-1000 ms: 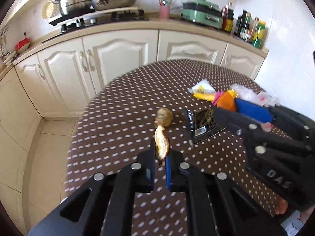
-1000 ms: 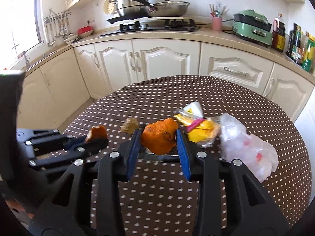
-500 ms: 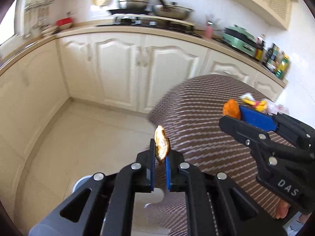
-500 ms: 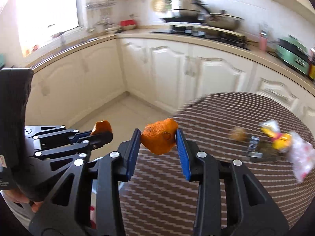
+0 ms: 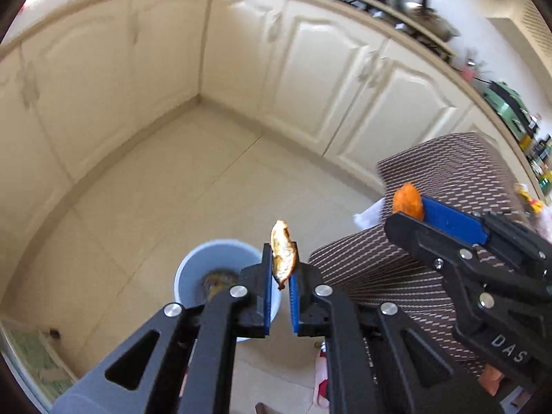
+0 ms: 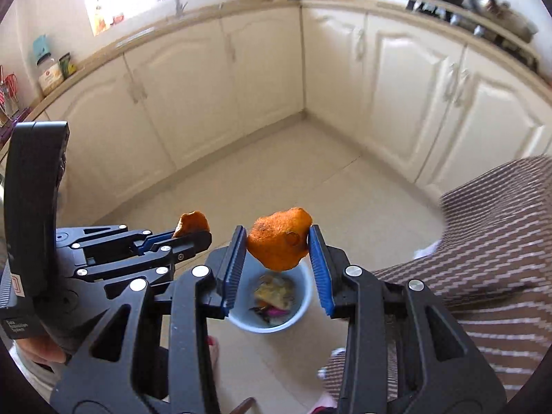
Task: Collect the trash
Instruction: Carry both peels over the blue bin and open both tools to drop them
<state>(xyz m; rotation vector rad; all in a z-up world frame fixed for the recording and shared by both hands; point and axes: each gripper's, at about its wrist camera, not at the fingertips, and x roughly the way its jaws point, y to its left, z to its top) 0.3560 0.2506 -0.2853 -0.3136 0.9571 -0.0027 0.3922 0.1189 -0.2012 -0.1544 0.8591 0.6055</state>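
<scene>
My left gripper (image 5: 280,265) is shut on a thin strip of orange peel (image 5: 283,253) that stands up between its blue pads. A pale blue bin (image 5: 210,258) sits on the floor below and to the left of it, with trash inside. My right gripper (image 6: 277,250) is shut on a larger piece of orange peel (image 6: 280,238), directly above the same bin (image 6: 276,314). In the right wrist view the left gripper (image 6: 191,234) is at the left with its peel strip (image 6: 191,222). In the left wrist view the right gripper (image 5: 410,212) is at the right.
The table with a brown dotted cloth (image 5: 448,189) lies to the right; its cloth hangs down near the bin (image 6: 483,241). Cream cabinets (image 6: 241,86) line the walls around a tiled floor (image 5: 172,189). A person's hand (image 6: 38,352) grips the left tool.
Both grippers swung left off the table, each still gripping its peel, and now hang over the floor by the bin. Both tilted further down.
</scene>
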